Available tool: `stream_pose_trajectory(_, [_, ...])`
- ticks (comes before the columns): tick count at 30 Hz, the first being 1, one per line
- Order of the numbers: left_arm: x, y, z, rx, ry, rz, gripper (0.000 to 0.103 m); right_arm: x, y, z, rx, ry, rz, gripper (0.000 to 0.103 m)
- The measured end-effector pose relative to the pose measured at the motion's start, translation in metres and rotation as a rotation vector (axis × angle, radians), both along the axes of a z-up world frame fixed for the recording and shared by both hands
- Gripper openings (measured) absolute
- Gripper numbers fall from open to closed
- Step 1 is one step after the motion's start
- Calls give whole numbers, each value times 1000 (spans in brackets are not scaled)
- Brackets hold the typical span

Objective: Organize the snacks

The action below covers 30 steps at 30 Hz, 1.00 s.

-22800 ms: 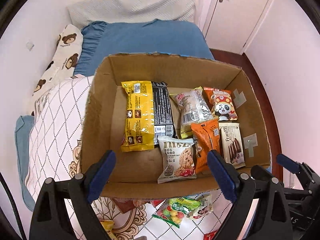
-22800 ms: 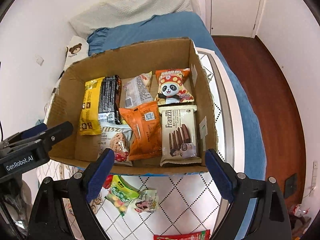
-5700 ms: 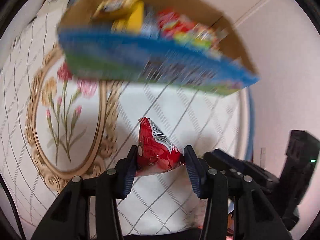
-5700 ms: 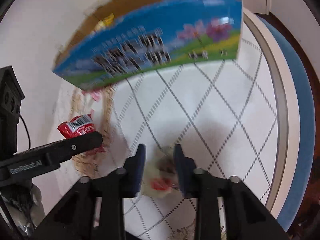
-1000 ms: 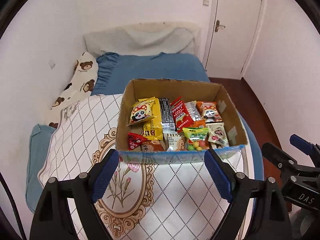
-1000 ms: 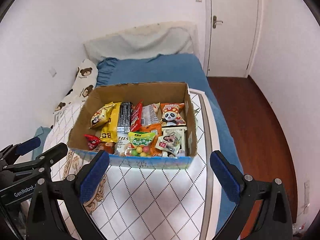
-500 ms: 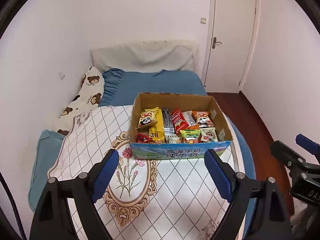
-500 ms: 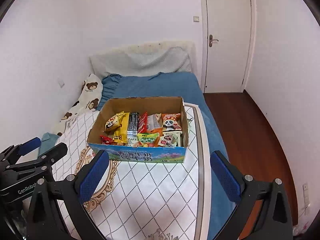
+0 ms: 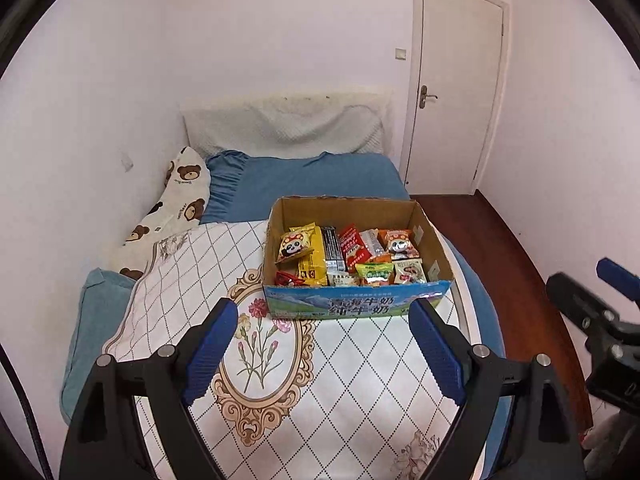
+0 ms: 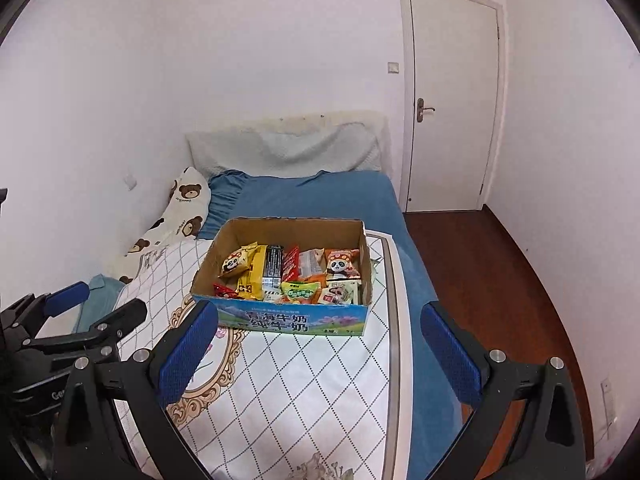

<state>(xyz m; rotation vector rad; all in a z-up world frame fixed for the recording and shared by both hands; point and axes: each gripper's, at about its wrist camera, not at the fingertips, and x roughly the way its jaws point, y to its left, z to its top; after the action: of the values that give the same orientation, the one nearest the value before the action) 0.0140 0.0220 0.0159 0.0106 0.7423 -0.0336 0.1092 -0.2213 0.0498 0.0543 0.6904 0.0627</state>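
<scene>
While both views are pulled back, the left gripper [image 9: 320,344] and right gripper [image 10: 320,350] are seen wide open and empty, every snack left in the box [image 9: 356,306] at mid-frame on the bed [image 9: 304,184], so sorting looks finished.

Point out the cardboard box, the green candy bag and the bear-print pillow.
cardboard box [image 9: 352,307]: left wrist view, printed blue front wall.
green candy bag [image 9: 375,272]: left wrist view, bag's front face.
bear-print pillow [image 10: 188,200]: right wrist view, upper end.

Snacks [image 9: 348,254] in box [image 9: 356,306] on quilt [image 9: 320,380] on bed [image 9: 304,182], pillow [image 9: 176,204] left, door [image 9: 456,92] behind right
</scene>
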Motion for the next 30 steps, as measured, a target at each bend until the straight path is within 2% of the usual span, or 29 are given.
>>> stream_pose_trajectory(1, [3, 0, -1, 1, -3, 3, 90, 1, 0, -2, -4, 2, -4, 103])
stream_pose_trajectory(3, [8, 1, -4, -5, -7, 4, 101, 5, -2, -7, -11, 7, -16, 103])
stream_pose_trajectory(4, [10, 1, -5, -5, -11, 4, 102, 8, -3, -10, -13, 10, -21, 103])
stream_pose_trajectory(10, [31, -2, -13, 15, -20, 27, 102, 29, -8, -27, -28, 20, -50, 103])
stream_pose_trajectory(30, [98, -7, -72, 43, 88, 59, 102, 111, -13, -90, -30, 113, -96, 103])
